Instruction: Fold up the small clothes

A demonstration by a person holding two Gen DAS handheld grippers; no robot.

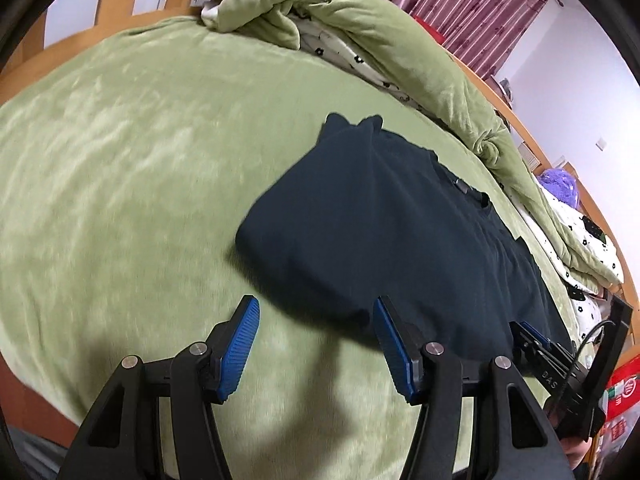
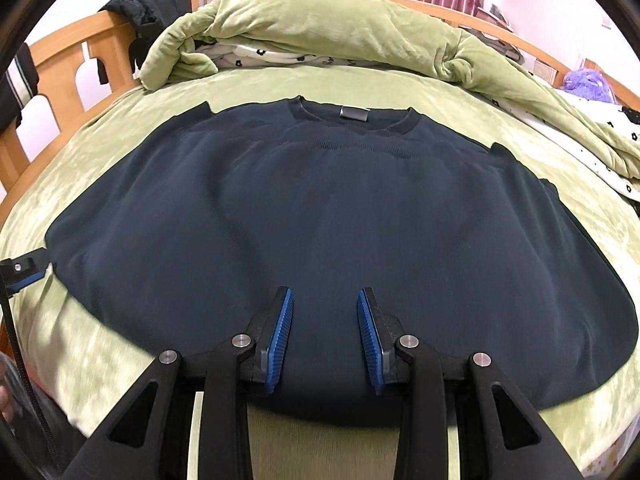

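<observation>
A dark navy sweater (image 2: 320,216) lies flat on the green bedspread (image 2: 120,352), collar and grey label (image 2: 353,113) at the far side. Its sleeves look folded in. My right gripper (image 2: 325,300) is open and empty, hovering over the sweater's near hem at its middle. In the left wrist view the sweater (image 1: 384,232) shows from its left side. My left gripper (image 1: 316,312) is wide open and empty, just off the sweater's near corner. The right gripper also shows in the left wrist view (image 1: 536,344) at the right edge, and the left gripper in the right wrist view (image 2: 24,274).
A rolled green quilt (image 2: 320,36) with a white flowered lining lies along the far side of the bed. A wooden bed frame (image 2: 60,56) with dark clothes hung on it stands at the left. A purple plush toy (image 2: 588,84) is at the far right.
</observation>
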